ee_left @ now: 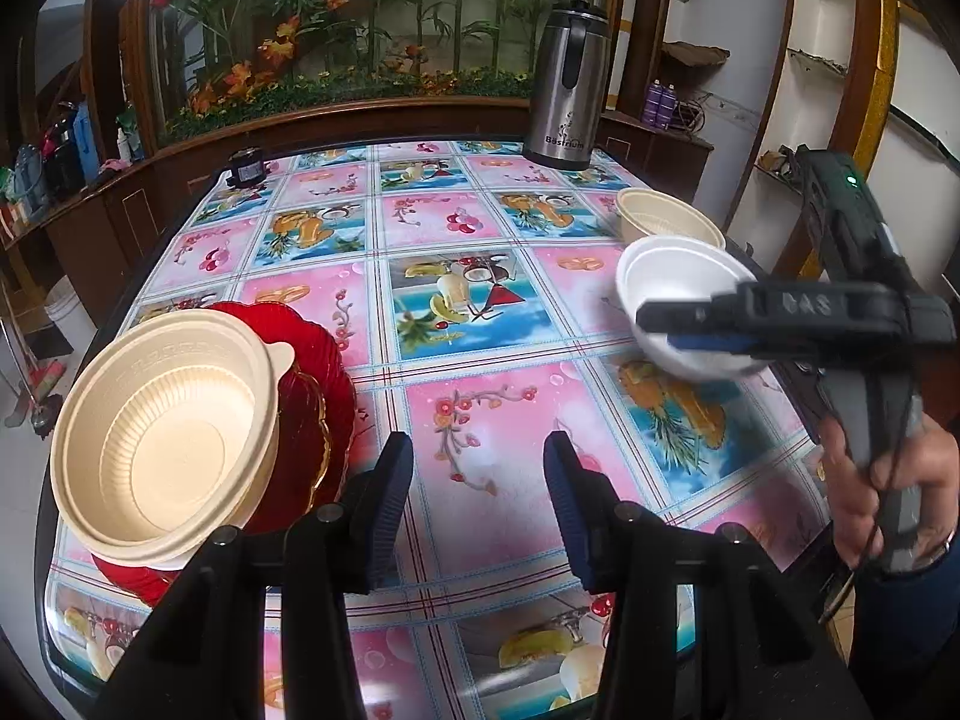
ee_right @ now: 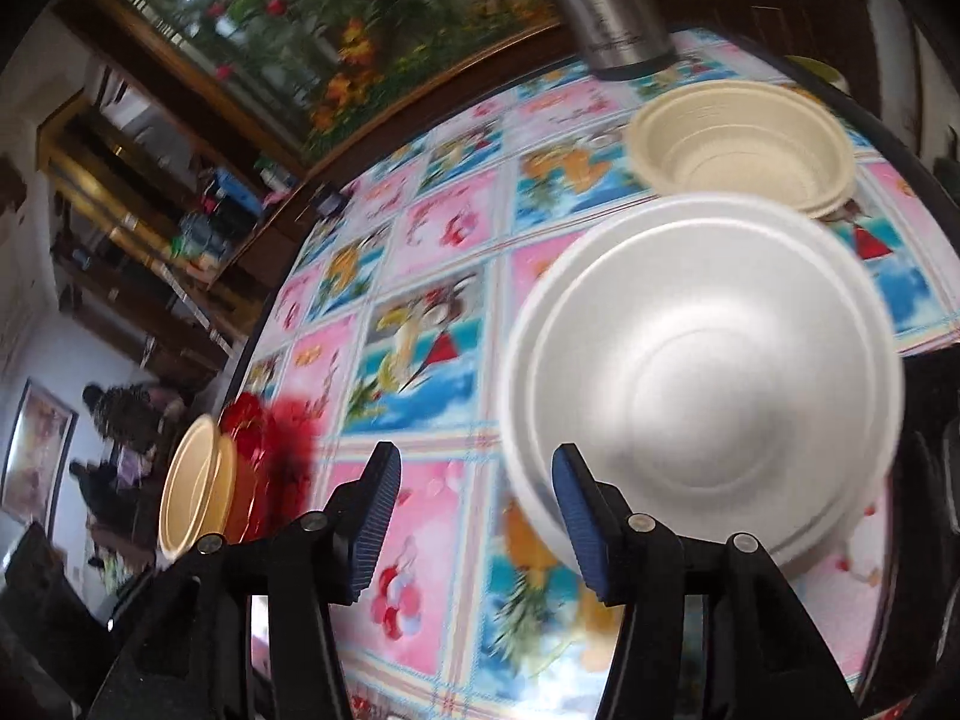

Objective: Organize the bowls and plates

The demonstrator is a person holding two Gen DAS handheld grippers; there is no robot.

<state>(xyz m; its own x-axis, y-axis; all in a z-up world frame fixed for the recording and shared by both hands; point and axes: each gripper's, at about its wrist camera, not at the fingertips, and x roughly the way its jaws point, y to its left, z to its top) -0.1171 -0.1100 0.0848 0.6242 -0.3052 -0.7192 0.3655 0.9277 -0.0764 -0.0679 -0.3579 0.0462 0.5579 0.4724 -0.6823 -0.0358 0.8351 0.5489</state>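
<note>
Showing the white bowl [ee_right: 702, 378] tilted just right of the right tongs [ee_right: 474, 516], whose parted jaws grip nothing, near the beige bowl stack [ee_right: 744, 150] beyond it, while the left tongs [ee_left: 477, 504] hang half-open, empty, farther off.

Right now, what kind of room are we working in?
Probably a home dining or living room: a table under a fruit-print cloth, a steel thermos jug, and a wooden planter ledge of artificial flowers behind it.
</note>
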